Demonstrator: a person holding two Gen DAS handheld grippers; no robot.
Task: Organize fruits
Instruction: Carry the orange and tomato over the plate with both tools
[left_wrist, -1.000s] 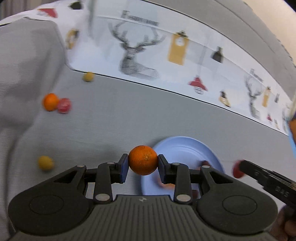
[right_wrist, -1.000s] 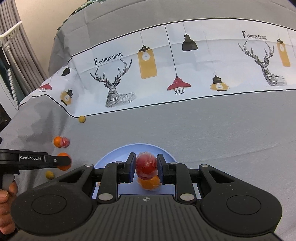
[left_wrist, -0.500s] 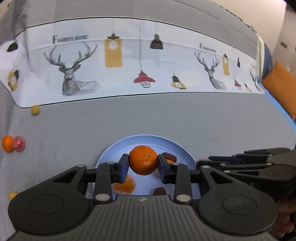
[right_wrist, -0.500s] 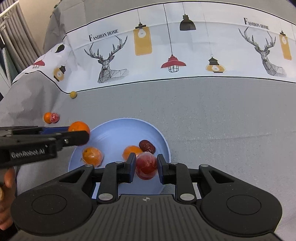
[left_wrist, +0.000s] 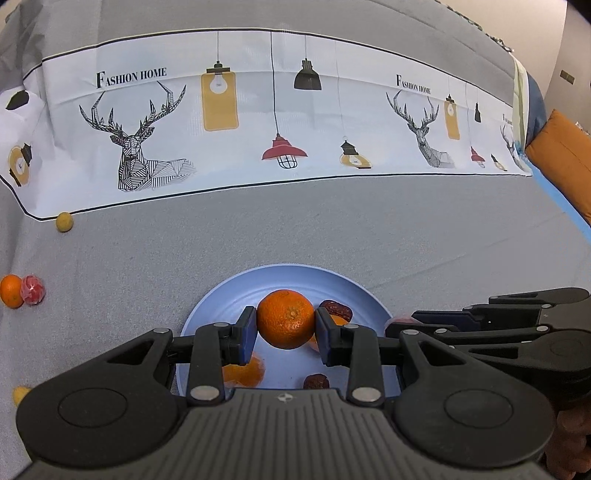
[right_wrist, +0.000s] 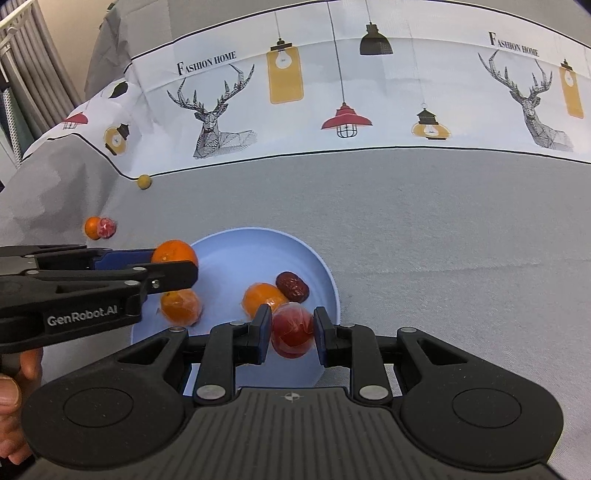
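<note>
A light blue plate (left_wrist: 295, 277) (right_wrist: 236, 243) lies on the grey cloth. My left gripper (left_wrist: 285, 325) is shut on a mandarin (left_wrist: 285, 323) (right_wrist: 173, 251) and holds it over the plate's left part. My right gripper (right_wrist: 290, 330) is shut on a red wrapped fruit (right_wrist: 291, 328) above the plate's near right side. On the plate lie two mandarins (right_wrist: 181, 306) (right_wrist: 263, 297) and a dark red date (right_wrist: 292, 286). In the left wrist view a second date (left_wrist: 316, 381) shows near the plate's front edge.
Loose on the cloth to the left are a mandarin (left_wrist: 11, 290) touching a red wrapped fruit (left_wrist: 33, 290), a small yellow fruit (left_wrist: 64, 221) at the printed band, and another yellow one (left_wrist: 20, 394). An orange cushion (left_wrist: 561, 158) is at far right.
My left gripper swung right with its mandarin, from beside the plate to over it, and levelled out. My right gripper with the red fruit drew back toward the plate's near right side.
</note>
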